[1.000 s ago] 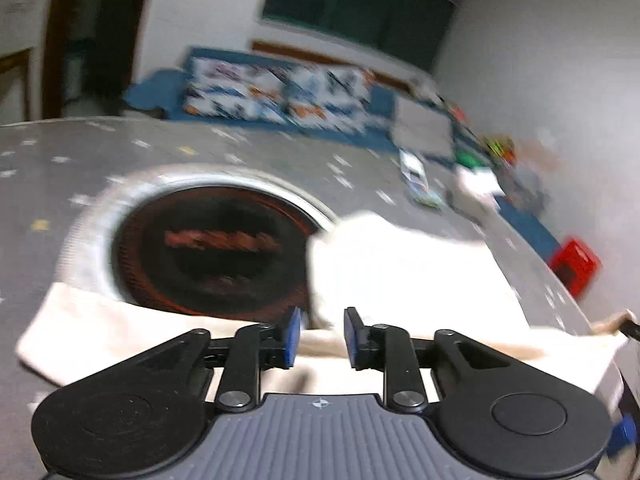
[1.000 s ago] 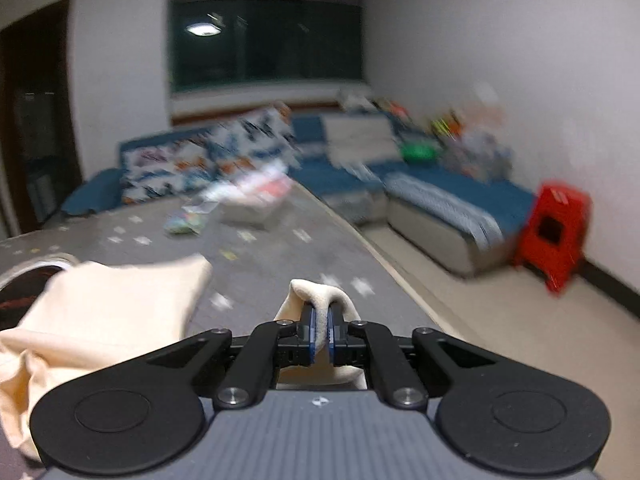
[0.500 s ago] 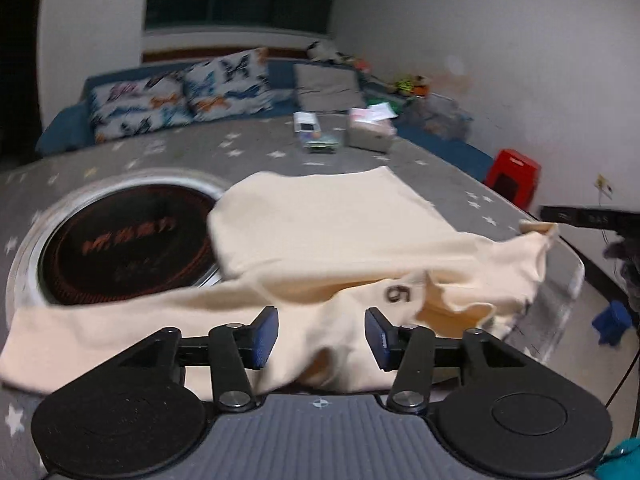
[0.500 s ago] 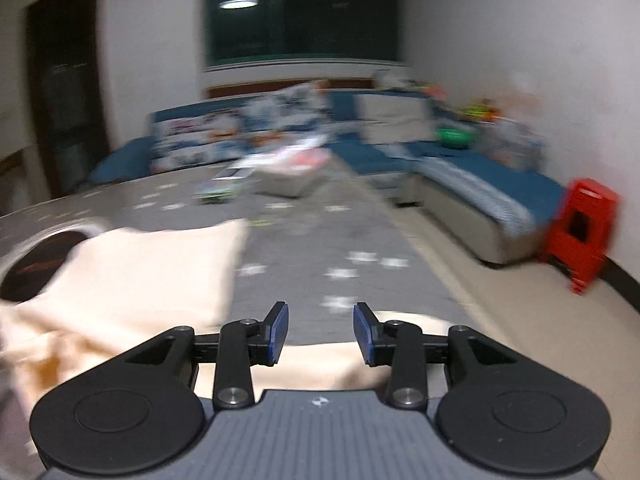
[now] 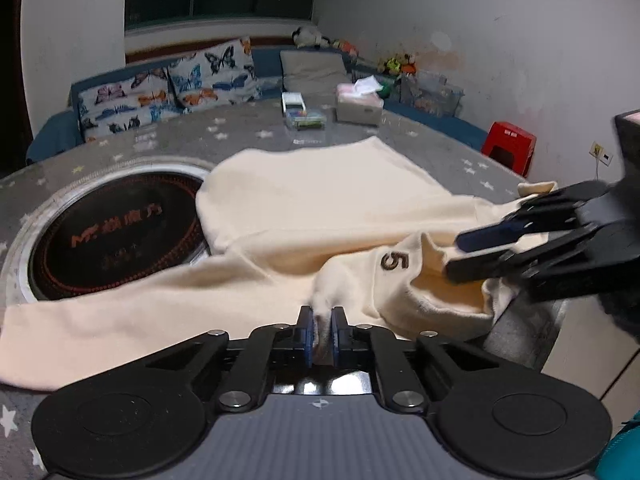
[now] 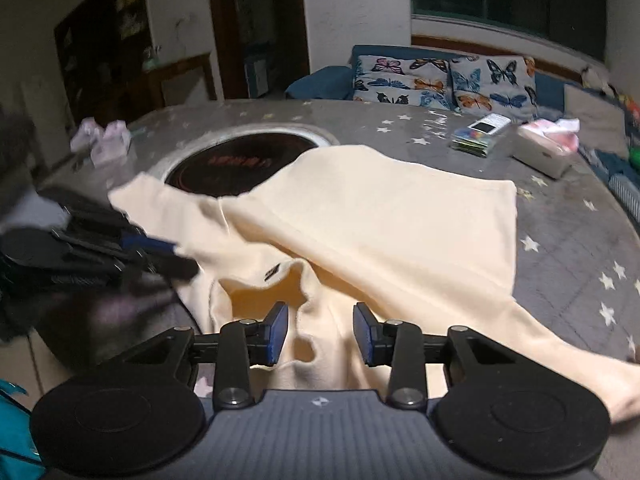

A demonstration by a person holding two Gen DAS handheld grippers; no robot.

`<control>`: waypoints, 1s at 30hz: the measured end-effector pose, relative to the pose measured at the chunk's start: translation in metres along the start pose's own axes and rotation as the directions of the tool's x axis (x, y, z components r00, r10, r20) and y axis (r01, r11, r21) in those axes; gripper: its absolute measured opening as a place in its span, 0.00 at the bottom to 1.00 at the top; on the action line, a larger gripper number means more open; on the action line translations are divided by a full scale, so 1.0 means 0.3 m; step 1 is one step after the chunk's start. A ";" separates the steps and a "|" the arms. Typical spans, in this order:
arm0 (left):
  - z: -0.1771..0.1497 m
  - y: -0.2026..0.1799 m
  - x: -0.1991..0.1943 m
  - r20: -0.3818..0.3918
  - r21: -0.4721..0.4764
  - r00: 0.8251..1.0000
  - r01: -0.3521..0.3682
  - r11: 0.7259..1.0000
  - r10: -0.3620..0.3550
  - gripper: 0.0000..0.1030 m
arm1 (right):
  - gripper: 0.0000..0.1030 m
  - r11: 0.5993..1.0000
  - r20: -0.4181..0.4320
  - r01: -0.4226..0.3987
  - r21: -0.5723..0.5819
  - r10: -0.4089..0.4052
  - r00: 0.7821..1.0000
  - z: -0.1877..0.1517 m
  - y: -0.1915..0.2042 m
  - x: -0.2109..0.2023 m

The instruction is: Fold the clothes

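Softly rumpled cream shirt point(image 5: 320, 208) (matte knit) bunches in the clenched left tool point(image 5: 321, 336); right tool point(image 6: 320, 334) gapes, narrowing.

the cream garment point(image 5: 320, 200) sprawled over the near half of the bench point(image 5: 248, 136), covering part of the round black hob point(image 5: 116, 232) and hanging over the near edge, so the near side gave no bare way through. the right tool point(image 5: 452, 258) reached in from the right over the collar while the left tool point(image 5: 320, 334) sat clamped on a fold at the near edge, the two crowding that corner. beyond the cloth the starred surface lay bare up to a tissue box point(image 5: 358, 106) and a small clear box point(image 5: 304, 118) near the far edge; two small pink things point(image 6: 104, 140) stood at the left rim.
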State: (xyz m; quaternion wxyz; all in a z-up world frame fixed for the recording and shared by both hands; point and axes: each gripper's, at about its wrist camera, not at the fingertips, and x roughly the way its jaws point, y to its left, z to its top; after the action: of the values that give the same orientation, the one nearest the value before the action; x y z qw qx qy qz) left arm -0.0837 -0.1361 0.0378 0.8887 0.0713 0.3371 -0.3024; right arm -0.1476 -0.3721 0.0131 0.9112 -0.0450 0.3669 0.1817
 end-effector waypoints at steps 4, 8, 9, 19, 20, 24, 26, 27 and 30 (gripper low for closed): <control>-0.009 -0.004 -0.083 0.032 0.010 0.999 0.022 1.000 -0.023 0.09 | 0.03 0.999 0.003 -0.016 -0.031 0.016 1.000 0.000 0.022 -0.033; -0.038 -0.003 -0.135 0.013 0.038 0.997 0.070 0.997 -0.070 0.09 | 0.03 0.988 -0.010 -0.115 -0.100 0.115 0.993 -0.016 0.052 -0.135; -0.051 -0.001 -0.135 -0.009 0.042 0.996 0.086 0.995 -0.085 0.09 | 0.03 0.984 -0.038 -0.141 -0.111 0.138 0.990 -0.027 0.063 -0.141; -0.033 -0.003 -0.164 -0.007 0.076 0.997 0.083 0.994 -0.083 0.15 | 0.26 0.982 -0.056 -0.138 -0.129 0.132 0.990 -0.038 0.077 -0.170; -0.019 -0.015 -0.163 0.006 0.076 0.995 0.097 0.992 -0.097 0.17 | 0.29 0.983 -0.055 -0.128 -0.131 0.122 0.991 -0.038 0.077 -0.162; 0.021 -0.087 -0.126 0.039 0.108 0.990 0.134 0.985 -0.139 0.40 | 0.33 0.984 -0.076 -0.095 -0.154 0.084 0.994 -0.051 0.088 -0.108; 0.022 -0.123 -0.091 0.021 0.135 0.985 0.165 0.977 -0.169 0.40 | 0.31 0.984 -0.091 -0.064 -0.169 0.049 0.995 -0.056 0.094 -0.073; 0.021 -0.144 -0.060 -0.002 0.150 0.987 0.162 0.975 -0.164 0.40 | 0.20 0.985 -0.098 -0.057 -0.166 0.041 0.994 -0.058 0.090 -0.062; 0.011 -0.164 0.009 -0.047 0.174 0.990 0.136 0.975 -0.130 0.22 | 0.07 0.988 -0.089 -0.056 -0.146 0.043 0.995 -0.064 0.074 -0.068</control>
State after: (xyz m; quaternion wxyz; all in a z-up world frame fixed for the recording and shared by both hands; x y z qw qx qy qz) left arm -0.1091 -0.1782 0.0423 0.8505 0.1328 0.3288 -0.3886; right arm -0.1816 -0.3618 0.0143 0.8839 -0.1112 0.3924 0.2288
